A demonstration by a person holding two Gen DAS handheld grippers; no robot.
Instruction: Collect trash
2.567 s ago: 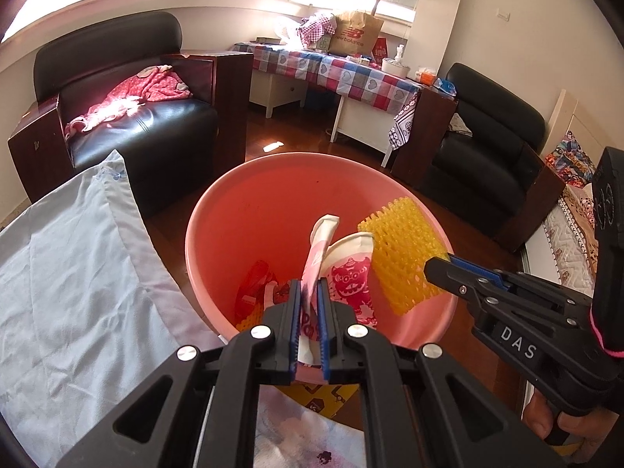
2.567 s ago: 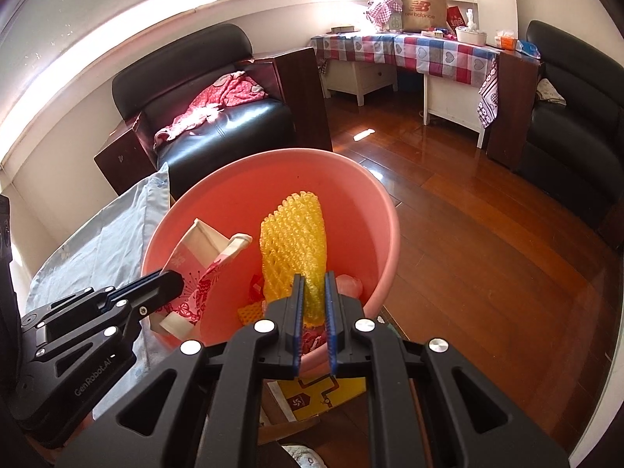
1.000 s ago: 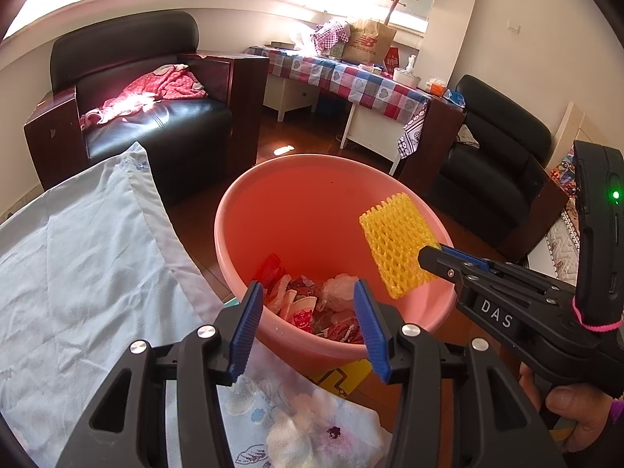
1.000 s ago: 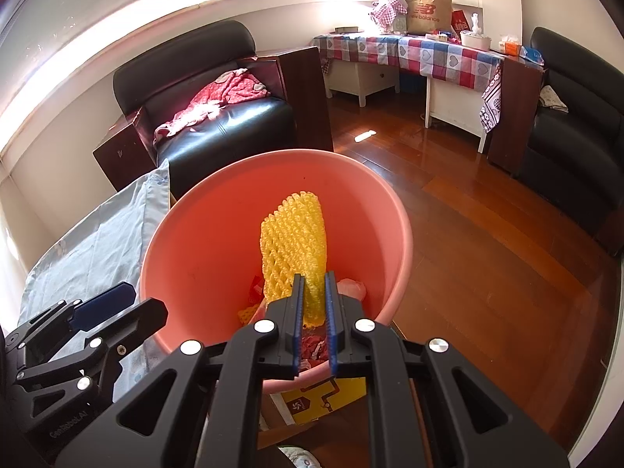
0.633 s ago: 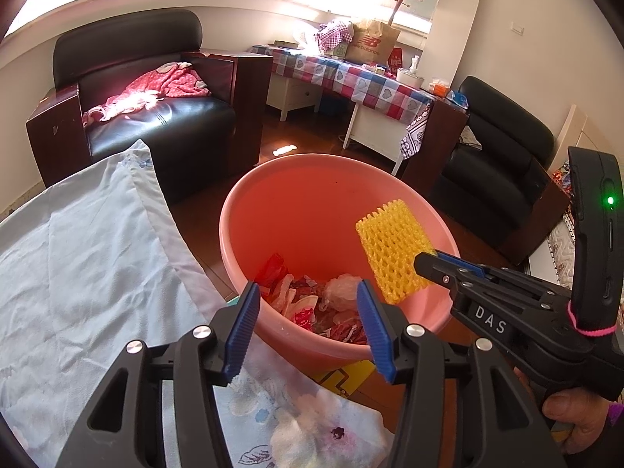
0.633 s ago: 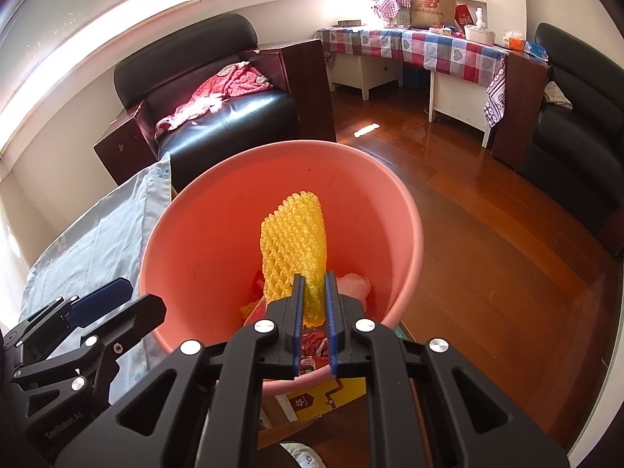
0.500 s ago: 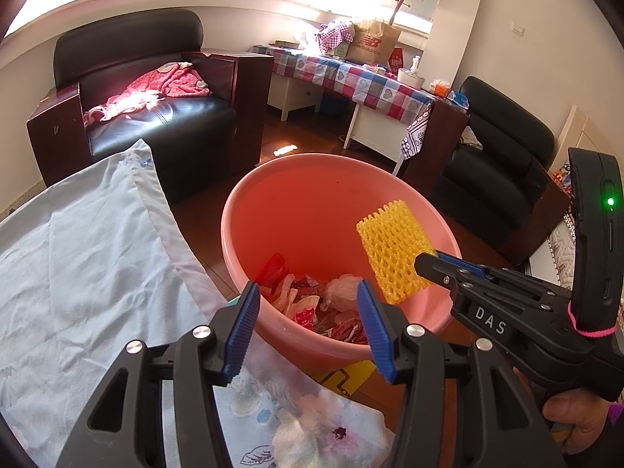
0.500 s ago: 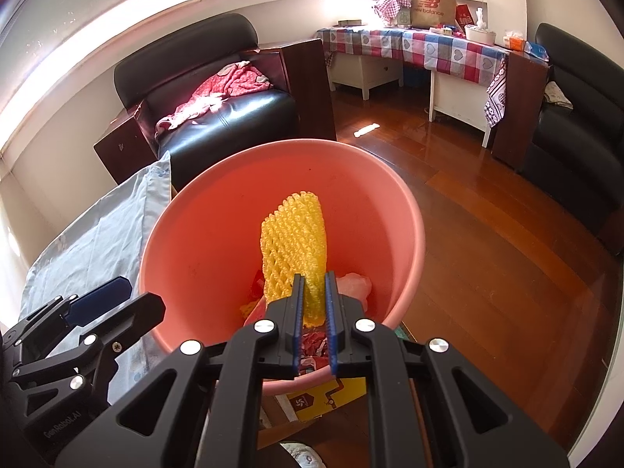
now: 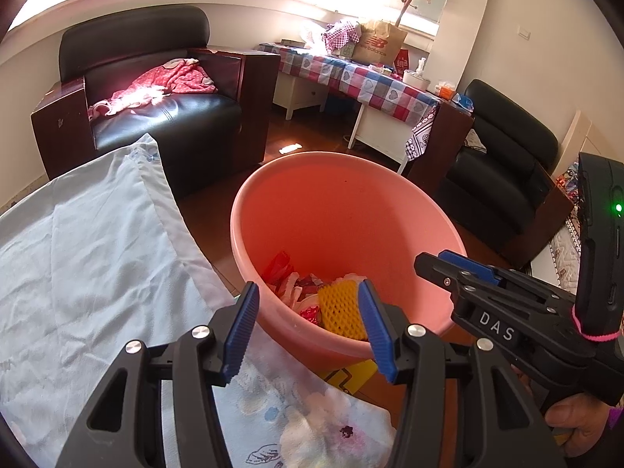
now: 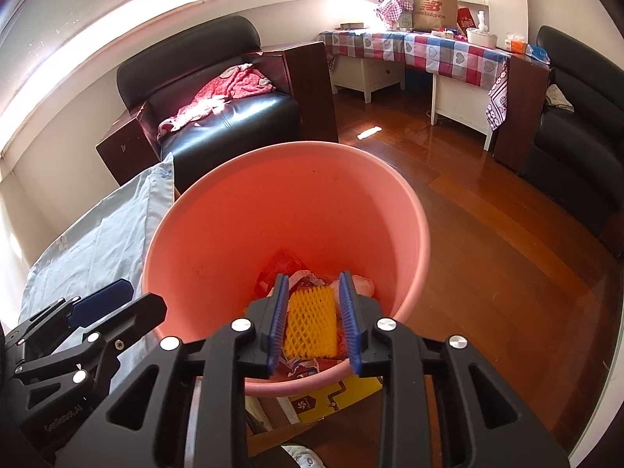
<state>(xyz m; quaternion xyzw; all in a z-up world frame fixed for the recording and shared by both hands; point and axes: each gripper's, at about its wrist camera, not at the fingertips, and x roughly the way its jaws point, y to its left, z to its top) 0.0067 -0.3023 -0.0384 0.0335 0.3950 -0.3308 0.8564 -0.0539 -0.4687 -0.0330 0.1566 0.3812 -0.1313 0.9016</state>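
Observation:
A pink plastic bucket point(image 9: 343, 214) point(image 10: 234, 210) stands on the floor beside the bed. Inside it lie a yellow foam fruit net point(image 9: 343, 308) point(image 10: 311, 321), red and white wrappers point(image 9: 279, 269) and other scraps. My left gripper point(image 9: 308, 327) is open and empty above the bucket's near rim. My right gripper point(image 10: 314, 321) is open and empty over the bucket, with the yellow net lying loose below between its fingers. It also shows in the left wrist view point(image 9: 448, 267) at the right.
A pale blue bedsheet point(image 9: 89, 257) covers the bed at the left. A black armchair point(image 9: 156, 109) holds pink clothes. A checkered-cloth table point(image 9: 362, 82) stands at the back. A second black chair point(image 9: 503, 179) is at the right. A yellow carton point(image 10: 335, 394) lies under the bucket on the wood floor point(image 10: 487, 241).
My right gripper has opened and let go of the yellow foam net, which has dropped into the bucket. My left gripper stays open after releasing the paper wrapper earlier.

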